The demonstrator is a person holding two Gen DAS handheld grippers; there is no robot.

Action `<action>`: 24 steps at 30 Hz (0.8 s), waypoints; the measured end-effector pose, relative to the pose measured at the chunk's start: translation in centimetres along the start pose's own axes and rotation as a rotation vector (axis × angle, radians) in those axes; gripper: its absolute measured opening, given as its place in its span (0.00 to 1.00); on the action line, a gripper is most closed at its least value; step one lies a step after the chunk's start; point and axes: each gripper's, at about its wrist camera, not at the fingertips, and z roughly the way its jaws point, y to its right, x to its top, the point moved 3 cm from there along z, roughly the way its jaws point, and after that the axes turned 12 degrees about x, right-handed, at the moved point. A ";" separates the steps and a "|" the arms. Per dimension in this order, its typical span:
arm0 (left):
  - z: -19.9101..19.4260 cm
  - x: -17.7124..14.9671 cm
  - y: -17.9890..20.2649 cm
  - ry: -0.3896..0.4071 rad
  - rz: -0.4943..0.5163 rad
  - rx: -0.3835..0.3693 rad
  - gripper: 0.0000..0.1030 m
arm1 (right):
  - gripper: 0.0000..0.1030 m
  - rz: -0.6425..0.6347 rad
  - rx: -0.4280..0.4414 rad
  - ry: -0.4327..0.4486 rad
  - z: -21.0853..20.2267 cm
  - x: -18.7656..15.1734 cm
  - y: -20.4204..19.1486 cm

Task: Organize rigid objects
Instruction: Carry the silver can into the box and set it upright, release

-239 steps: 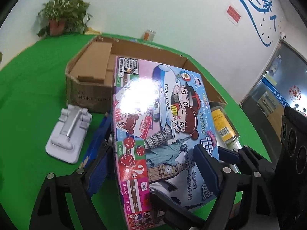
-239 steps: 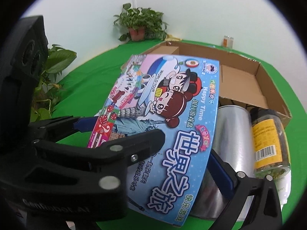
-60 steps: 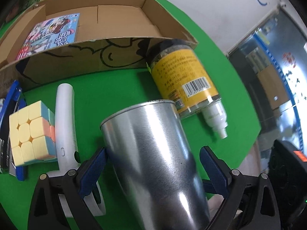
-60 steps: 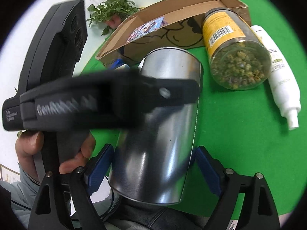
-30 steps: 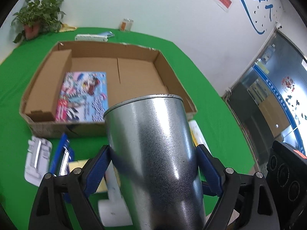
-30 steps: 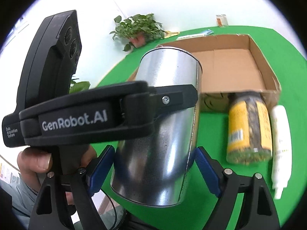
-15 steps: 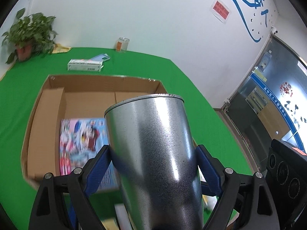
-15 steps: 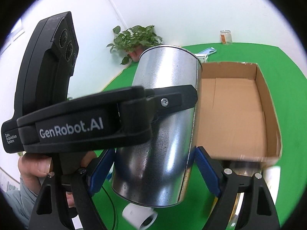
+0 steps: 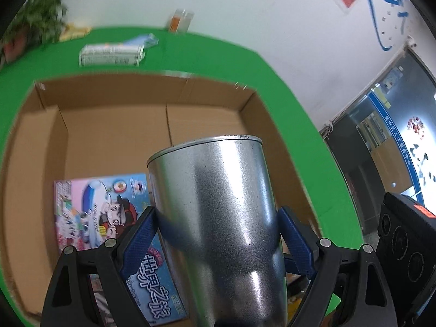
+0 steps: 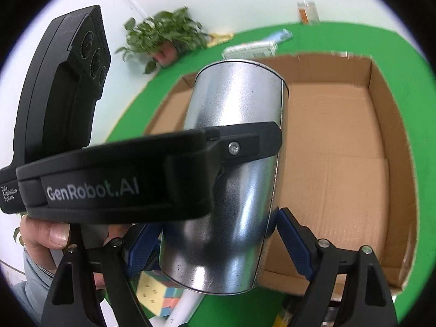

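Observation:
A large silver metal tin is held in the air over the open cardboard box. My left gripper is shut on its sides. My right gripper is shut on the same tin lower down. The left gripper's black finger crosses the tin in the right wrist view. A colourful board game box lies flat on the box floor, left of the tin. The right half of the cardboard box is bare.
A pastel cube and a white bottle lie on the green table in front of the box. Behind the box are a small carton, a jar and a potted plant.
Both grippers have carried the tin forward over the cardboard box and tilted down toward it. The box now fills more of both views.

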 end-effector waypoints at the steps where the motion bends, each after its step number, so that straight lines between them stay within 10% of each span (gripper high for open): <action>1: 1.1 -0.1 -0.3 -0.021 -0.004 -0.008 0.83 | 0.82 0.016 -0.006 -0.012 0.7 0.1 0.7; 12: 5.8 -0.5 -1.6 -0.145 -0.054 -0.029 0.83 | 0.84 0.167 -0.055 -0.086 3.6 -0.9 3.1; 19: 1.6 -1.4 -1.5 -0.042 -0.048 -0.025 0.83 | 0.92 0.187 -0.100 0.025 -0.1 -1.8 1.7; 24: -5.0 -4.8 -1.2 0.177 -0.016 0.074 0.91 | 0.92 0.203 -0.133 0.182 -6.4 -4.3 -1.6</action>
